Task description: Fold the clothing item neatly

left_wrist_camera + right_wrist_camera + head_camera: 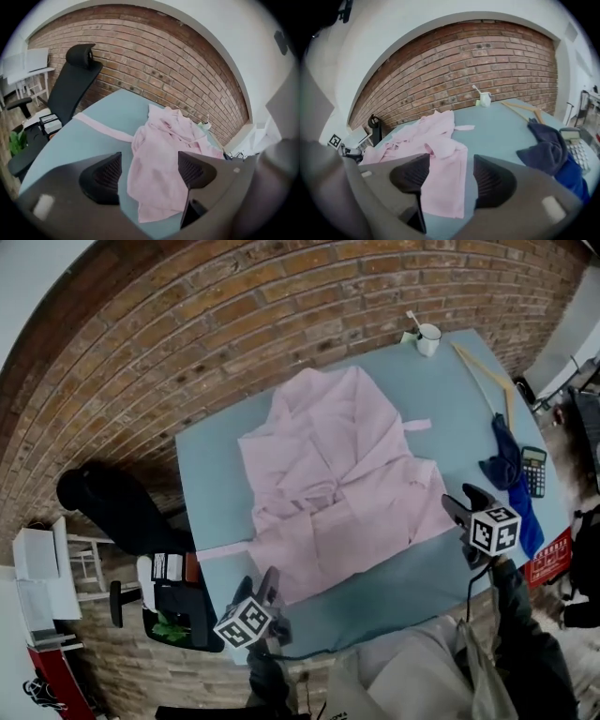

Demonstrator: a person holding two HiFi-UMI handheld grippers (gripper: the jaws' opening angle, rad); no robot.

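Beside the pink robe [328,484], left gripper [265,585] and right gripper [461,501] hold jaws spread, empty.

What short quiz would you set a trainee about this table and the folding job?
1. True or false: the pale pink fabric robe lies on the grey-blue table.
2. What lies beside the crumpled dark blue cloth? A. a black calculator B. a glass plate C. a green bottle
3. Fill in: the jaws of the left hand-held gripper and the right hand-held gripper stand ____, with nothing gripped.
Key: 1 true; 2 A; 3 open.
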